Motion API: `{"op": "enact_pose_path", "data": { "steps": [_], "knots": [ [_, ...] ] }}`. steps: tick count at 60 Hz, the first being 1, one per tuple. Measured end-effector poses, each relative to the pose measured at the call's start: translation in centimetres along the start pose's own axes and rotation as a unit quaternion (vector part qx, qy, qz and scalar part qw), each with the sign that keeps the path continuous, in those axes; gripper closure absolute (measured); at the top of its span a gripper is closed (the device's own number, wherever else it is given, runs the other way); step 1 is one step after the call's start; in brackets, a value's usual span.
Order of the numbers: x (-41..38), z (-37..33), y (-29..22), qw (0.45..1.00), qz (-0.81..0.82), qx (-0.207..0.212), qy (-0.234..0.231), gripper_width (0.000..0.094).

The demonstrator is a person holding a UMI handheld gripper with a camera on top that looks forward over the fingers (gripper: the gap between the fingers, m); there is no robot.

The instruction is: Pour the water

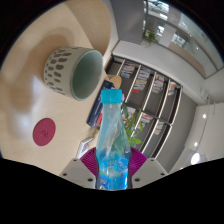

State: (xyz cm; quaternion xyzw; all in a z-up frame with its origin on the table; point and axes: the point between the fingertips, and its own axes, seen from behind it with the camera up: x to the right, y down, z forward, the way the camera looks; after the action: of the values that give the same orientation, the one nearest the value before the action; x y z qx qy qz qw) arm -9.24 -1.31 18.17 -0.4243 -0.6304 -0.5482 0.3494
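My only view looks forward along the claw [110, 172], and the whole scene sits rolled over, so I am tipped well to one side. The claw is closed on a clear blue water bottle [111, 140]; its pink pads [90, 156] show at either side of the bottle's lower body, pressed against it. The bottle runs from between my fingers toward twelve o'clock and ends in a blue cap [112, 97], which looks to be on.

At about ten o'clock from the cap lies the target, a pale cup [74, 71] with a dotted outer wall and a greenish inside, its mouth turned toward me. It stands on a light round desk [30, 95]. At roughly eight o'clock from the bottle a small dark red disc [44, 131] lies on the same desk, well apart from the cup. From one to three o'clock, beyond the desk's edge, a rack of magazines [148, 100] stands on the floor.

The bottle's neck is near the cup, though not over its mouth. If I tilt from here, water would likely land on the desk short of the rim. With the cap on, nothing would flow at all. A wet bottle could also slide through my pads as the tilt grows.
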Motion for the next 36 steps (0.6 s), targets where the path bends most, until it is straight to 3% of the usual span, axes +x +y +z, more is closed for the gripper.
{"op": "enact_pose_path", "data": {
  "steps": [12, 20, 28, 36],
  "knots": [
    [0.3, 0.6, -2.7, 0.988, -0.149, 0.011, 0.021, 0.0576],
    [0.3, 0.9, -2.7, 0.986, -0.162, 0.004, 0.027, 0.0575],
    [0.4, 1.0, -2.3, 0.994, -0.110, 0.003, 0.019, 0.0574],
    [2.9, -0.4, -2.4, 0.995, 0.100, 0.019, 0.015, 0.0576]
  ]
}}
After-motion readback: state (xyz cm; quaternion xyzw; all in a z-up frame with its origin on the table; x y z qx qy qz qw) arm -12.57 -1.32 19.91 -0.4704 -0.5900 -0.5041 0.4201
